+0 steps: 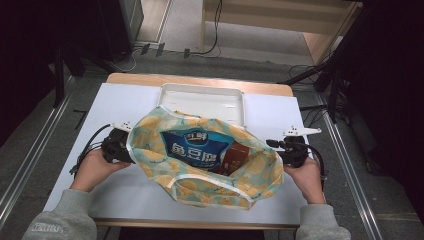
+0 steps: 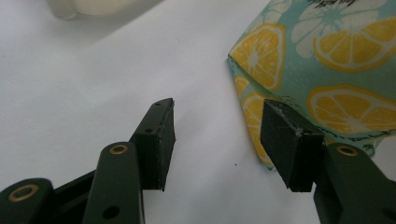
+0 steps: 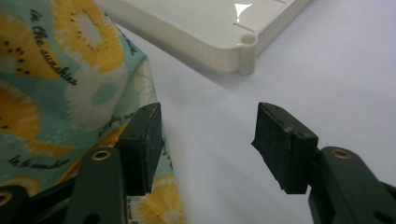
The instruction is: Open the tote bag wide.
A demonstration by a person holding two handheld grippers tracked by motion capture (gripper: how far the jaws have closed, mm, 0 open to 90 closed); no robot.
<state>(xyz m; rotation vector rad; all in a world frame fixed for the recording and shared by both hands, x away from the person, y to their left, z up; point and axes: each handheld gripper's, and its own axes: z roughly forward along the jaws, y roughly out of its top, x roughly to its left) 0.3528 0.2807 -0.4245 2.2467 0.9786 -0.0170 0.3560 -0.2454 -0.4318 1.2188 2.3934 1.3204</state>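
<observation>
1. The lemon-print bag (image 1: 205,160) lies in the middle of the white desk (image 1: 125,100), mouth gaping upward, with its long axis running across the desk from one claw to the other
2. The left claw (image 1: 121,146) sits at the bag's left end; in the left gripper view the jaws stand apart with bare desk between them, and the bag's folded corner (image 2: 261,93) lies just beside the right-hand jaw, so it is released and grasps nothing
3. The right claw (image 1: 281,146) sits at the bag's right end; in the right gripper view its jaws are likewise spread, the bag's cloth (image 3: 70,93) by the left-hand jaw and not between the pads
4. Each claw is about equally near its own end, so the coming move looks like a two-sided pinch of the rim, each claw shifting inward toward the cloth
5. Count: one bag, two claws, one cream tray (image 1: 200,97) behind the bag, one blue snack packet (image 1: 192,147) and one brown box (image 1: 235,155) inside it
</observation>
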